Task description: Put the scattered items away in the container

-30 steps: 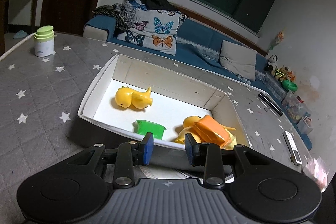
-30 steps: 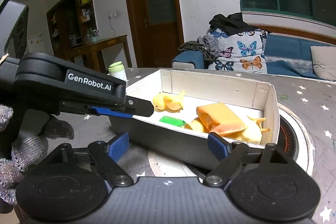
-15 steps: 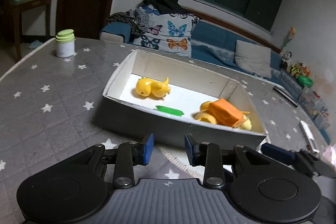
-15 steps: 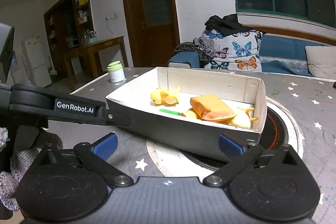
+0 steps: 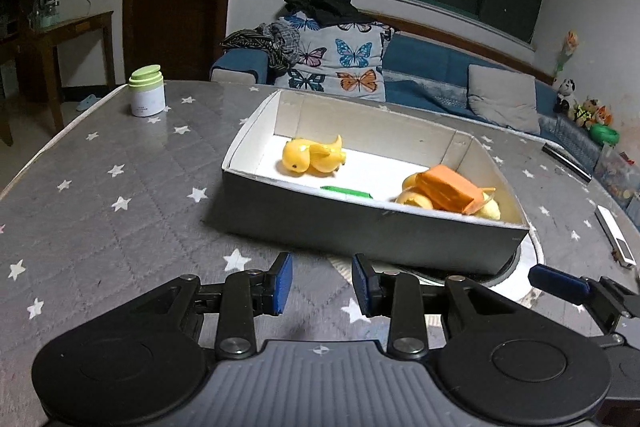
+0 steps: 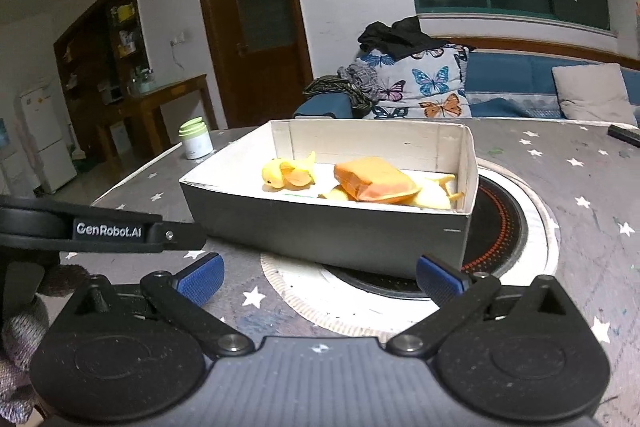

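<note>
A grey cardboard box point(image 5: 360, 231) with a white inside stands on the star-patterned table, also in the right wrist view point(image 6: 320, 239). In it lie a yellow duck toy point(image 5: 312, 157) point(image 6: 286, 175), a green piece point(image 5: 346, 191), an orange packet point(image 5: 448, 189) point(image 6: 374, 181) and more yellow toys point(image 5: 416, 201) under it. My left gripper point(image 5: 322, 289) is empty, its jaws a small gap apart, in front of the box. My right gripper point(image 6: 320, 279) is wide open and empty, in front of the box.
A white jar with a green lid point(image 5: 147, 91) stands at the table's far left. A round induction hob point(image 6: 500, 227) lies under the box's right end. A white remote point(image 5: 614, 235) and a dark remote point(image 5: 566, 157) lie at the right. A sofa with cushions is behind.
Both grippers have drawn back from the box toward me and lower to the table. The box and its contents have stayed in place.
</note>
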`<state>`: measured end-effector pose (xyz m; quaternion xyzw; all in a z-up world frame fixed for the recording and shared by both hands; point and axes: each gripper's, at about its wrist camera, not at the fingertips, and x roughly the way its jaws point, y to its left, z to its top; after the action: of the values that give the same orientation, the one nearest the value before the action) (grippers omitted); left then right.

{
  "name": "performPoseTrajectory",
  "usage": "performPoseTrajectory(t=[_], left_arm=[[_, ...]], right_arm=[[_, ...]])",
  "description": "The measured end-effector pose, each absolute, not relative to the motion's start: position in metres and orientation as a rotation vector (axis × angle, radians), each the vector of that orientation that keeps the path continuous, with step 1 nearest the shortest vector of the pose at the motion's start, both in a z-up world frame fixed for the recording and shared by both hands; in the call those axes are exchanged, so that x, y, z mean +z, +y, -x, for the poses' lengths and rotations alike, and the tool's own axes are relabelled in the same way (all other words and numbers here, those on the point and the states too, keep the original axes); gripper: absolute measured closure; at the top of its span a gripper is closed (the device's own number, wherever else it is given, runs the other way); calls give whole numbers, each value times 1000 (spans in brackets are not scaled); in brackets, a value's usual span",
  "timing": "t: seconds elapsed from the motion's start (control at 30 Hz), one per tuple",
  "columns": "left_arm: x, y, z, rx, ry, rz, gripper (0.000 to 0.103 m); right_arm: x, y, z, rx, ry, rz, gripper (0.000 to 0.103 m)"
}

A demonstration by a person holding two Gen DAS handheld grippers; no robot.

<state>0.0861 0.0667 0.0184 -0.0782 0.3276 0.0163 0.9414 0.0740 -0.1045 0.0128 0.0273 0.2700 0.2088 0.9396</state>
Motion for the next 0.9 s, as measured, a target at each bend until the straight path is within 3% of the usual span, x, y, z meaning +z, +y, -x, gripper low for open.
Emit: performPoseTrajectory(t=[0.9], left_arm=[[14, 55, -79, 75, 677, 81, 67]], right_arm=[[9, -104, -72, 404, 594, -29, 0]])
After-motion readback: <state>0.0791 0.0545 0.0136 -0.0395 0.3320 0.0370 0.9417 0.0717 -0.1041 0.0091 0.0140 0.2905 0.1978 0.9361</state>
